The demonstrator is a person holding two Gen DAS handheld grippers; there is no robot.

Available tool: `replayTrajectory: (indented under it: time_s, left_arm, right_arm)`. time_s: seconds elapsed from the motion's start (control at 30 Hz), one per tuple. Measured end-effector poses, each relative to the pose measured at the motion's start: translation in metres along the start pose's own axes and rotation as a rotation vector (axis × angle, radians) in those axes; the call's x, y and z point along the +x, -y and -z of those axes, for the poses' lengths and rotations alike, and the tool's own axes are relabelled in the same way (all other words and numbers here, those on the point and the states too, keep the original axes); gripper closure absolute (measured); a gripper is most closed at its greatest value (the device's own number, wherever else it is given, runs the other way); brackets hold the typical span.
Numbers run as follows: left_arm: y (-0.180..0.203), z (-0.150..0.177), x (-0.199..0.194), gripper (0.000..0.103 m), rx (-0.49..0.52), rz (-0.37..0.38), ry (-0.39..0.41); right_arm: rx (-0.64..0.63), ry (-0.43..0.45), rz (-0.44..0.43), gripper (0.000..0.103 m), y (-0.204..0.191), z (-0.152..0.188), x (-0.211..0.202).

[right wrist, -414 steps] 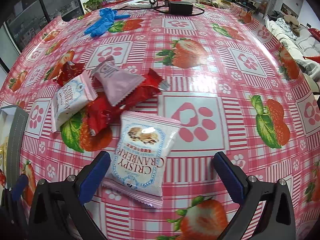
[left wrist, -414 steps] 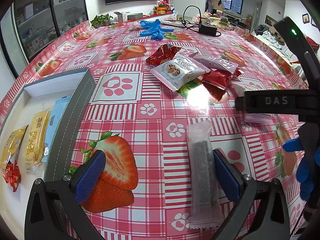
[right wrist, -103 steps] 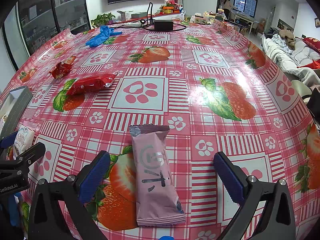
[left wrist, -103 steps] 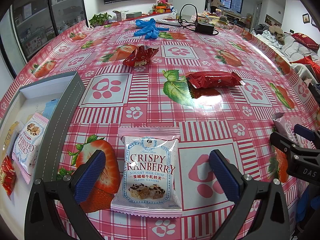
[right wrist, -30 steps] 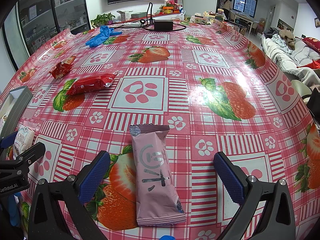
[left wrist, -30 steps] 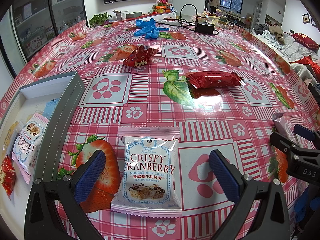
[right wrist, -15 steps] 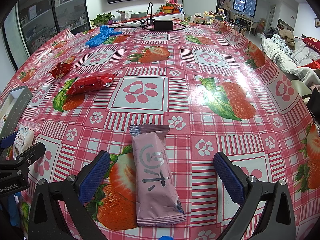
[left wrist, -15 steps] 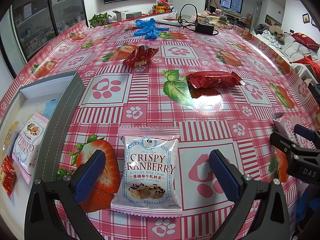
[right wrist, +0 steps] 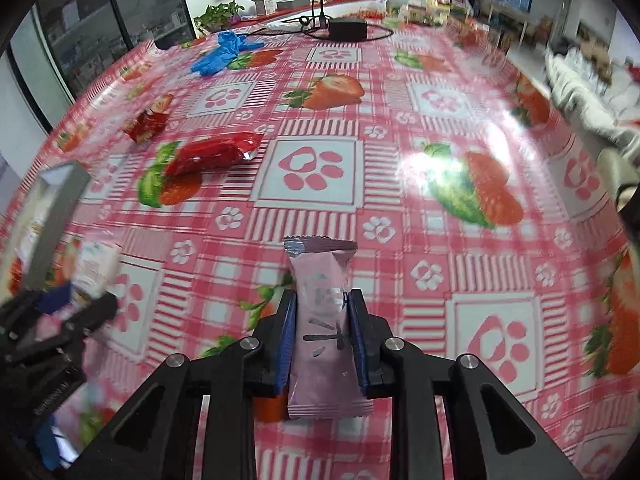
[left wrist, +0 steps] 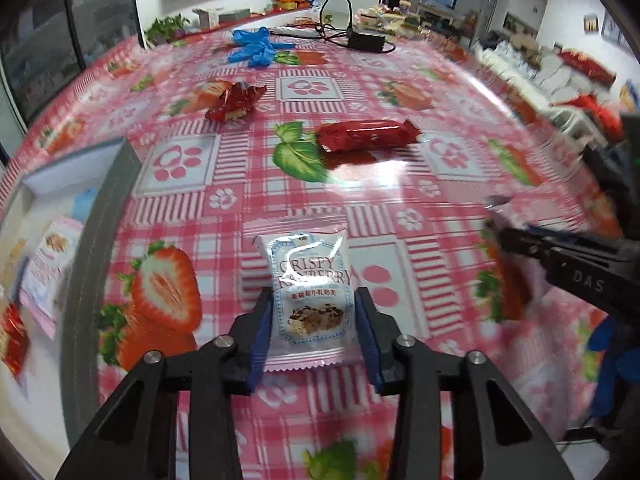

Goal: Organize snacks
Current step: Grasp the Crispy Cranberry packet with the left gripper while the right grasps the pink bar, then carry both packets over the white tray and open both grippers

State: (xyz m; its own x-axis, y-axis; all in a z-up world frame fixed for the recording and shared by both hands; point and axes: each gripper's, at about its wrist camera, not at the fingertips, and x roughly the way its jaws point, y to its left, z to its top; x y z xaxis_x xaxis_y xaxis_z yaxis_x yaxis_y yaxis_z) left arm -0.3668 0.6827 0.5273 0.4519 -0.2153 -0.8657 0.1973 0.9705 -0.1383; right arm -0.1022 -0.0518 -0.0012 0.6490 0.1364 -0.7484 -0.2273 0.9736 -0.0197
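Note:
My left gripper [left wrist: 314, 330] is shut on a white Crispy Cranberry packet [left wrist: 310, 286] and holds it above the strawberry tablecloth. My right gripper [right wrist: 322, 338] is shut on a pink snack bar [right wrist: 324, 320], also lifted. A long red bar [left wrist: 366, 135] and a small red crinkled packet [left wrist: 232, 101] lie further back on the table; both also show in the right wrist view, the bar [right wrist: 210, 156] and the packet [right wrist: 146, 122]. The grey box [left wrist: 102, 216] at the left holds several snacks, among them another cranberry packet [left wrist: 46, 258].
Blue gloves [left wrist: 254, 46] and a black power adapter with its cable [left wrist: 366, 42] lie at the table's far end. The right gripper shows at the right edge of the left wrist view [left wrist: 576, 264]. Sofas and furniture stand beyond the table's right side.
Both grippers have closed, the left on the cranberry packet and the right on the pink bar, and lifted them. The views are blurred with motion.

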Motion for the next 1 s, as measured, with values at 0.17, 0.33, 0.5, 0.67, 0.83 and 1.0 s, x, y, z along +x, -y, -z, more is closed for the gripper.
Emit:
replayTrajectory:
  time_s: [0.17,0.33,0.5,0.67,0.83,1.0]
  left_arm:
    - [-0.008,-0.001,-0.033,0.061,-0.027,0.04,0.046]
    - [-0.031,-0.012,-0.073,0.061,-0.052,0.031,0.104]
    - [-0.072,-0.025,-0.113,0.061,-0.082,-0.019,0.157]
    - [-0.124,-0.024,-0.143,0.061,-0.146,-0.116,0.197]
    - [-0.17,0.0,-0.134,0.061,-0.248,-0.177,0.153]
    - [-0.198,0.033,-0.117,0.061,-0.315,-0.214,0.093]
  right_arm:
    - [0.041,0.005,-0.107,0.076,-0.007,0.002,-0.019]
    - [0.012,0.028,-0.186,0.076,-0.037,-0.009,-0.035]
    - [-0.045,0.043,-0.275,0.076,-0.083,-0.025,-0.05]
    - [-0.118,0.041,-0.372,0.076,-0.142,-0.043,-0.057]
    - [-0.205,0.006,-0.428,0.076,-0.203,-0.044,-0.049]
    - [-0.288,-0.041,-0.46,0.076,-0.26,-0.038,-0.033]
